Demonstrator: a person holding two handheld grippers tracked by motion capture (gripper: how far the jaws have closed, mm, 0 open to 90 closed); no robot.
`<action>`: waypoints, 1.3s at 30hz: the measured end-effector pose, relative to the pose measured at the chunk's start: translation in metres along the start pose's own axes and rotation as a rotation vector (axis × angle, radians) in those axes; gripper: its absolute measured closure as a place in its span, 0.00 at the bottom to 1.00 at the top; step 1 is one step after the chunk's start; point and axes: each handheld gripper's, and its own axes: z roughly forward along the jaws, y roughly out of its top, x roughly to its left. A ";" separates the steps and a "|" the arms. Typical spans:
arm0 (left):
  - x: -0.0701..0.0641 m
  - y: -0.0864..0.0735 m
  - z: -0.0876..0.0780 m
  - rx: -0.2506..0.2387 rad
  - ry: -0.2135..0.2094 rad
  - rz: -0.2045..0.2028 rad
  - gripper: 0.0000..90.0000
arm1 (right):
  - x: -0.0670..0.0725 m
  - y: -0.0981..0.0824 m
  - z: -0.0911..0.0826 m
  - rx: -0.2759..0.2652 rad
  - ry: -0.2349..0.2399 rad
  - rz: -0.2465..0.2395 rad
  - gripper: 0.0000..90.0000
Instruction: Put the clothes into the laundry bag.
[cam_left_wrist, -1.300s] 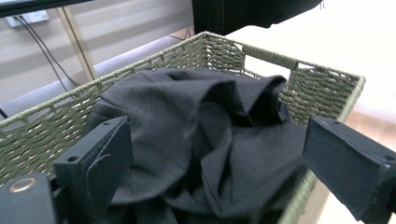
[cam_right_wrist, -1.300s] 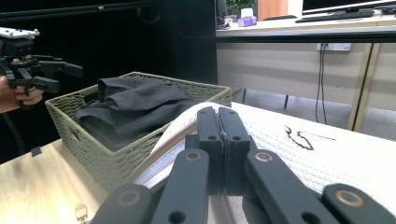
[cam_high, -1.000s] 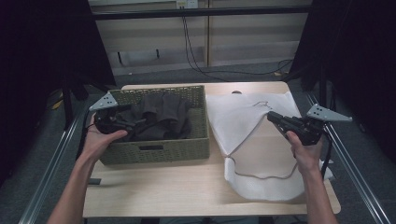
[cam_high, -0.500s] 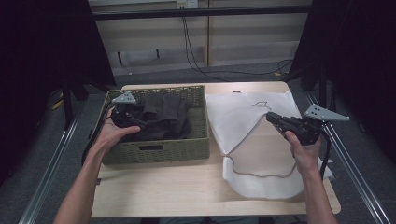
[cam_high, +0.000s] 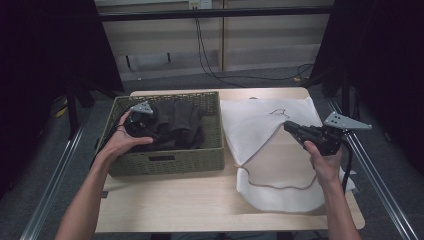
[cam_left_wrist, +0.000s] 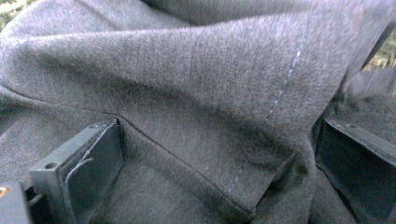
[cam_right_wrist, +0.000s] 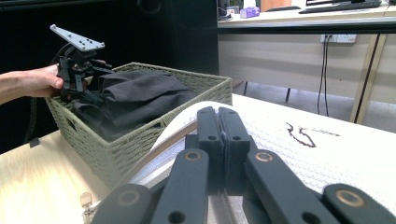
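The left claw (cam_high: 142, 125), jaws spread and just opened wider, straddles a raised fold of the dark grey garment (cam_left_wrist: 196, 98) bunched in the woven basket (cam_high: 165, 161). The cloth looks soft, light and limp, so that seamed fold is judged the best hold. The right claw (cam_high: 295, 130), pressed together and empty, hangs level over the white cloth (cam_high: 260, 125) on the tabletop (cam_high: 175, 200).

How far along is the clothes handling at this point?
Done: a white garment lies spread on the table. In hand: the left gripper, jaws open, has just opened around a fold of dark clothing in the basket. Left: gripping it and lifting it out. The right gripper is shut above the white garment.
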 end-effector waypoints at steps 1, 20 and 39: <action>0.002 -0.002 0.000 0.013 0.006 0.016 0.01 | 0.000 0.000 0.000 0.002 -0.002 -0.005 0.99; 0.005 -0.008 0.033 0.192 0.001 0.085 0.00 | 0.000 -0.001 0.002 0.008 -0.003 -0.009 0.99; 0.001 -0.010 0.062 0.406 0.061 0.164 0.00 | 0.001 -0.004 0.006 0.023 0.003 -0.007 0.99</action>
